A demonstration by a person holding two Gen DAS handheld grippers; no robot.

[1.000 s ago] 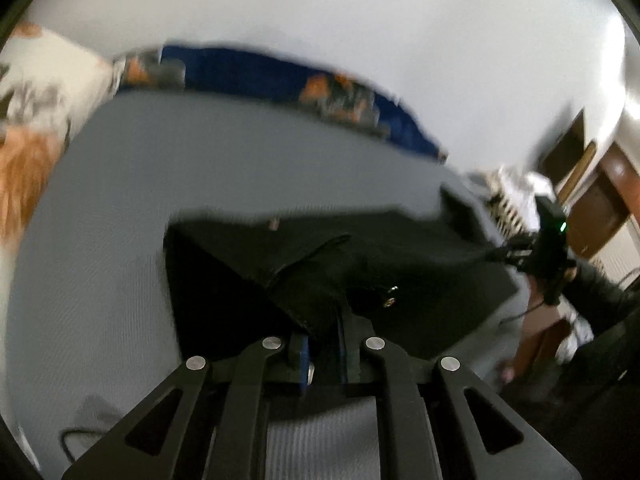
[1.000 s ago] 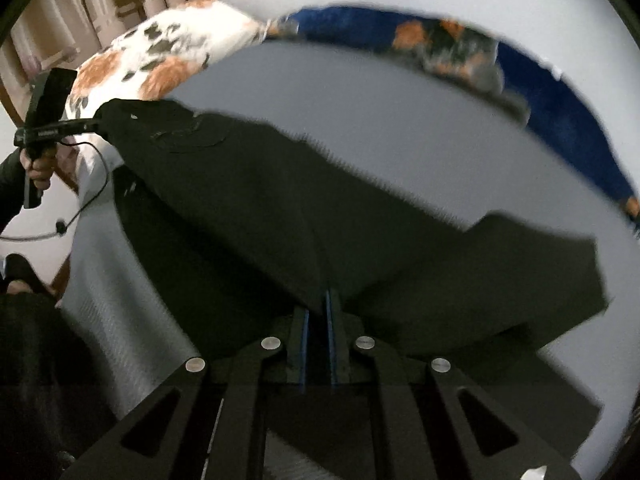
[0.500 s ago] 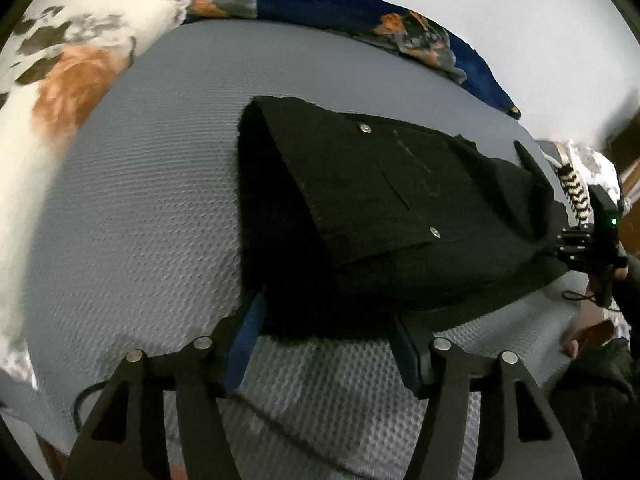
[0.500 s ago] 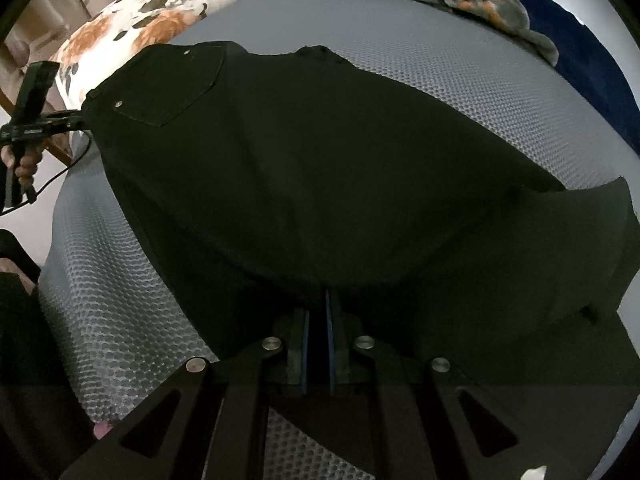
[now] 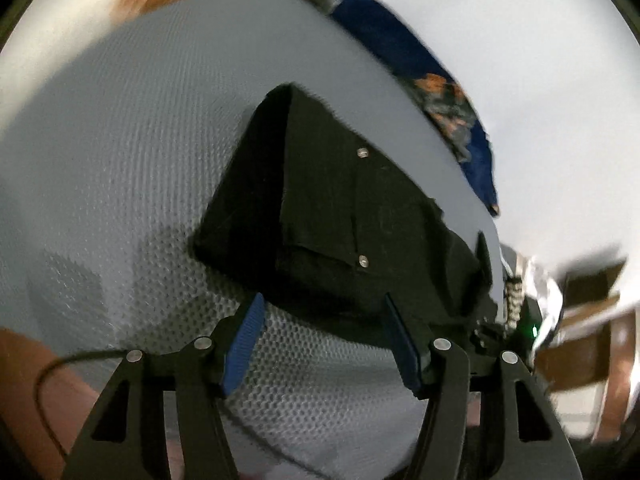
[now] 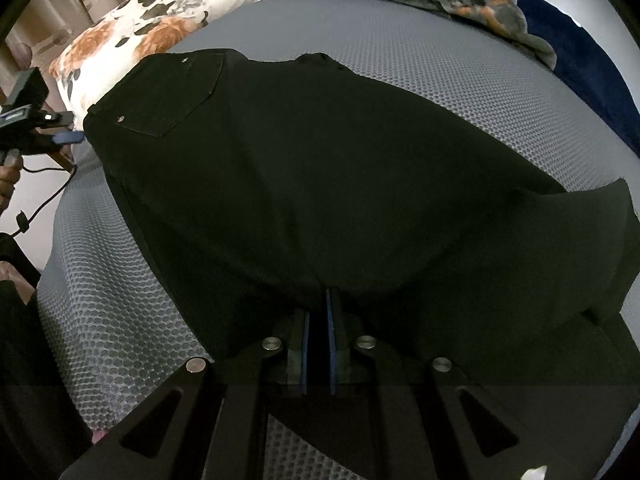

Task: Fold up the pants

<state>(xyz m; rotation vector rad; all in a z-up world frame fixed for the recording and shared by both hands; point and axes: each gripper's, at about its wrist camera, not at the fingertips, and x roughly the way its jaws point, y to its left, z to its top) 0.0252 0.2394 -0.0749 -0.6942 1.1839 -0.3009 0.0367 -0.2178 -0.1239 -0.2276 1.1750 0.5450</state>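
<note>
My left gripper [image 5: 320, 312] now spread wide, pants [image 6: 320, 184] released, waistband at mattress [image 6: 420, 52] near edge; my right gripper [image 6: 318, 304] still clamps fabric; floral pillow [image 6: 132, 32] at far-left corner

black left tool [image 5: 320, 344], blue pads [image 5: 244, 344], silver screws [image 5: 442, 344].

My right gripper [image 6: 318, 312] clamps the near edge of the black pants [image 6: 320, 168] spread across the grey mattress [image 6: 420, 64]; my left gripper [image 6: 66, 132] sits at the waistband corner.
</note>
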